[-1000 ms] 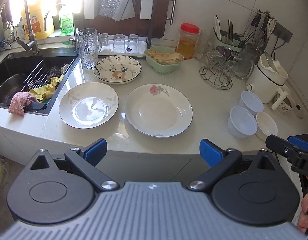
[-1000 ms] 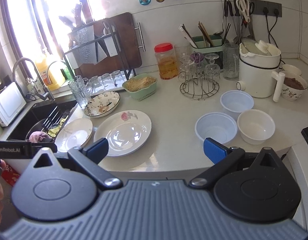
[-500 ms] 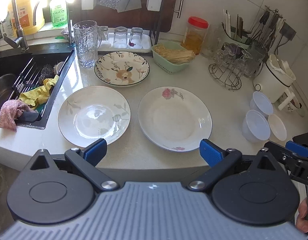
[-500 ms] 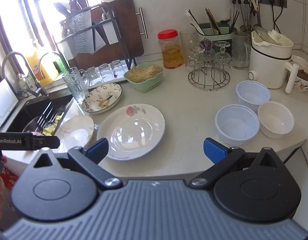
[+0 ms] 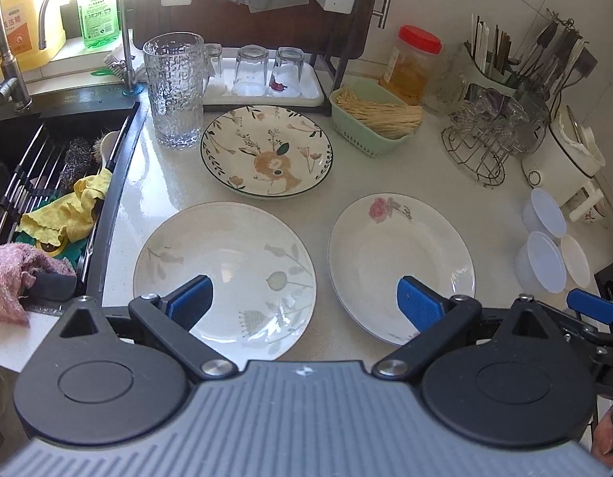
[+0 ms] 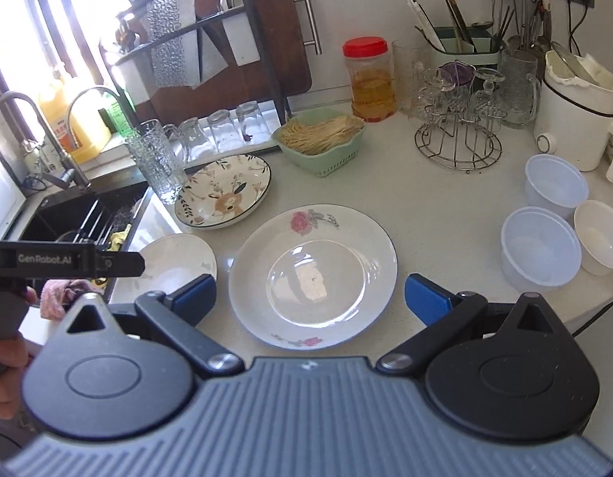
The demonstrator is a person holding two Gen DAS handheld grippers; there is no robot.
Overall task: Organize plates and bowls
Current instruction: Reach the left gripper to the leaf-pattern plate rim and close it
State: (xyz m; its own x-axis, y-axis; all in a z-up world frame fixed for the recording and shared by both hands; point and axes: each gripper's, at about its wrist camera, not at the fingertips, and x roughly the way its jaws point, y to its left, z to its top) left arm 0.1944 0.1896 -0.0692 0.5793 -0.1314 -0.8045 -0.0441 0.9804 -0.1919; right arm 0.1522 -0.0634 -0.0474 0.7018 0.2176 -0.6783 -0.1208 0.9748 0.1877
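Plates (image 5: 224, 274) lie unstacked, ungrasped; the approach step is judged underway. Both grippers, left (image 5: 304, 302) and right (image 6: 310, 298), are held spread wide. Next, the rose plate (image 6: 312, 274) at 12 o'clock should be gripped by its rim.

Two handheld grippers, black and grey with blue pads

The left gripper (image 5: 304, 302) has a ribbed grey body, two round black housings with raised discs, triangular cut-outs, black linkage arms with silver screws, and textured blue pads (image 5: 417, 303). The right gripper (image 6: 310, 298) looks the same. In the right wrist view, the left one's side shows white "GenRobot.AI" lettering, with bare skin of the left hand (image 6: 4, 361) on a black handle.
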